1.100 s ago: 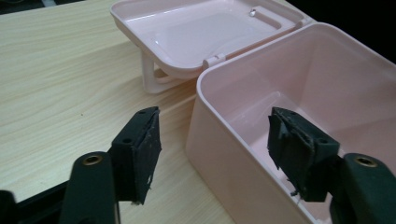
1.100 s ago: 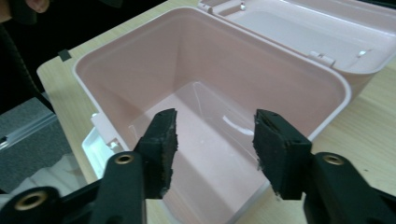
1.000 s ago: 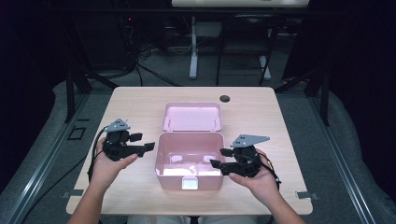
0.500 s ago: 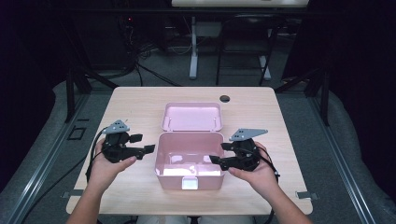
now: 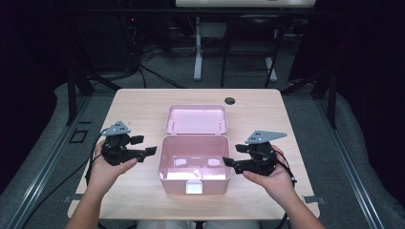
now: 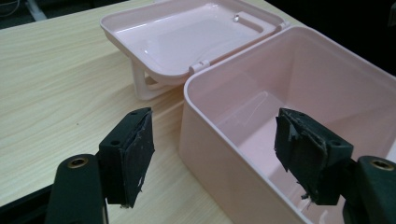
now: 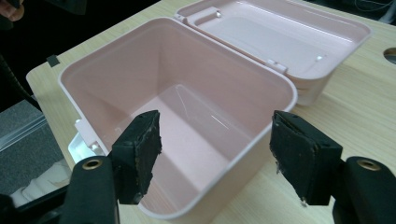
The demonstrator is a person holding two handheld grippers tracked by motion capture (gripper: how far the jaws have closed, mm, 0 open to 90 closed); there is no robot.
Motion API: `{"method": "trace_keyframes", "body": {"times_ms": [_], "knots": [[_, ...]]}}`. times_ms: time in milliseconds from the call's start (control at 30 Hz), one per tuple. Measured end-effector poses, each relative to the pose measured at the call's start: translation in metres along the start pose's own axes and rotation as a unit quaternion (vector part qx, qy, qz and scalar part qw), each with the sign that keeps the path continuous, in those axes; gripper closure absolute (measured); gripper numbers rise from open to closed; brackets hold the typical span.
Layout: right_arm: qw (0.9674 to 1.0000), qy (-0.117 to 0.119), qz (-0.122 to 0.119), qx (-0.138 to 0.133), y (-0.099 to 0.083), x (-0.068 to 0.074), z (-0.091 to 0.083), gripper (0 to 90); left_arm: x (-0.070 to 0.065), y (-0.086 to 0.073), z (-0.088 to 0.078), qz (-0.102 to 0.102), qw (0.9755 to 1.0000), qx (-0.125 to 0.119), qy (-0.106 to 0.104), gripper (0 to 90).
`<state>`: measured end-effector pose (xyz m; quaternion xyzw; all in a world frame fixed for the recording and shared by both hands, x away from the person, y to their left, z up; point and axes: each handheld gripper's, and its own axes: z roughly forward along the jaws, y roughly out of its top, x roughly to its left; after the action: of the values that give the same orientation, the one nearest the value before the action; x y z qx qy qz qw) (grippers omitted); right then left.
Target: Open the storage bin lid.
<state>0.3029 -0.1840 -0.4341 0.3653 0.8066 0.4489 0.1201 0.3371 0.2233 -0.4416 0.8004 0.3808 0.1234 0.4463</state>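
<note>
The pink plastic box (image 5: pixel 195 164) sits at the lower centre of the high view, near the front edge of the wooden table (image 5: pixel 143 102). Its hinged lid (image 5: pixel 196 119) is thrown fully back and lies flat behind it. The inside looks empty and glossy, and a pale latch (image 5: pixel 193 187) hangs on its front wall. The left gripper (image 5: pixel 149 150) hovers just beside the box's left wall and the right gripper (image 5: pixel 228 163) at its right rim, each with jaws spread wide and holding nothing. Opening looks finished; whatever filling or closing follows has not begun.
</note>
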Motion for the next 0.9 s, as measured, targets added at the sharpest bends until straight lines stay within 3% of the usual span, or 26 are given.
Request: {"method": "trace_keyframes", "body": {"times_ms": [367,600,900], "knots": [[0.9998,-0.019,0.002,0.007,-0.005,-0.017,-0.005,33.4,0.001,0.002,-0.009,-0.003,0.9999,-0.009,0.006,28.4],[0.9993,-0.035,0.013,0.008,-0.012,-0.029,-0.01,33.4,0.0,0.003,-0.003,0.004,1.0,-0.002,0.001,28.5],[0.9975,-0.061,0.019,0.032,-0.022,-0.043,-0.018,31.7,-0.002,0.005,-0.002,0.012,0.9999,0.0,-0.002,28.4]]}}
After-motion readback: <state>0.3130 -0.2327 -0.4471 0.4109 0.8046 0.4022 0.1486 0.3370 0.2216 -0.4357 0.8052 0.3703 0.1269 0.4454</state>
